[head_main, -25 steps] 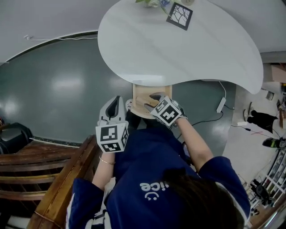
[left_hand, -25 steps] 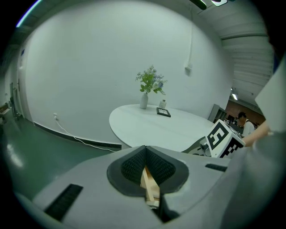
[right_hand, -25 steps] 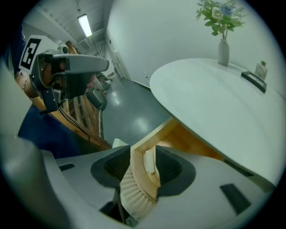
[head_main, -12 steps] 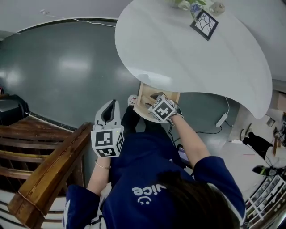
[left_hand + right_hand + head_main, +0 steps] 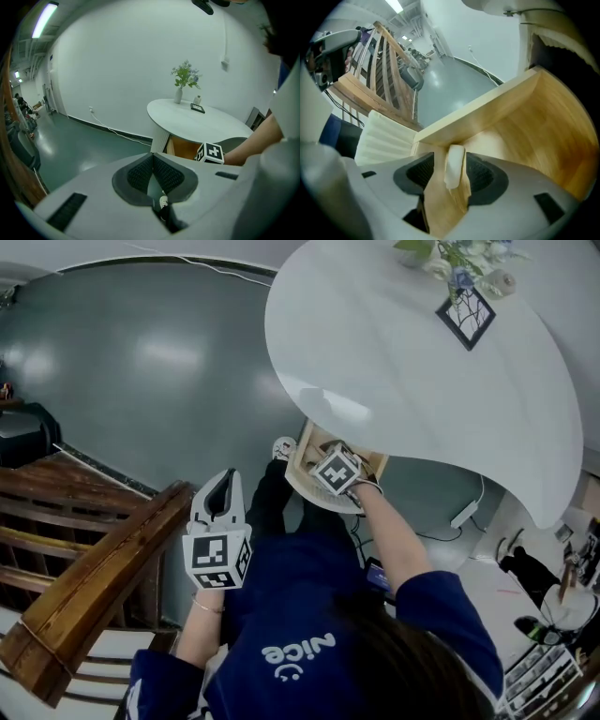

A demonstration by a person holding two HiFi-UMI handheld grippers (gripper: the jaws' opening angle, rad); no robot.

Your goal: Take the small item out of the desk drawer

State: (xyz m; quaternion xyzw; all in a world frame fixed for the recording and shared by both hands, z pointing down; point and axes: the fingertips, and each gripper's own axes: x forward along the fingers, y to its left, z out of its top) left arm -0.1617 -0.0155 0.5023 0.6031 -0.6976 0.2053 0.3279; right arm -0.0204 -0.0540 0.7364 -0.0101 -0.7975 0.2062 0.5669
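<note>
1. At the bottom centre of the right gripper view, your right gripper [image 5: 452, 158] has its dark ribbed pads apart. They have just been opening. The small white, smooth-looking oblong item [image 5: 454, 168] stands upright between them, unpinched.
2. Centre it first: more gap shows at the item's left than at its right. Shift a little, then close gently, because it looks light and slick and could tip or skid.
3. The item sits on the floor of the pale, smooth-planed wooden drawer [image 5: 543, 117], close to one plank wall. I judge a straight lift safest, so the jaws clear that wall.
4. At the lower left of the head view, your left gripper [image 5: 225, 491] hangs well apart from the drawer. Its meshed pads are tip to tip on nothing. Leave it parked there.
5. Further up the frame, the matte white rounded tabletop [image 5: 422, 371] overhangs the drawer's back, so mind its edge as you rise.
6. Farthest, at the upper right, a black-framed square [image 5: 466, 311] lies on the tabletop. The glossy grey-green floor [image 5: 141, 362] fills the upper left.
</note>
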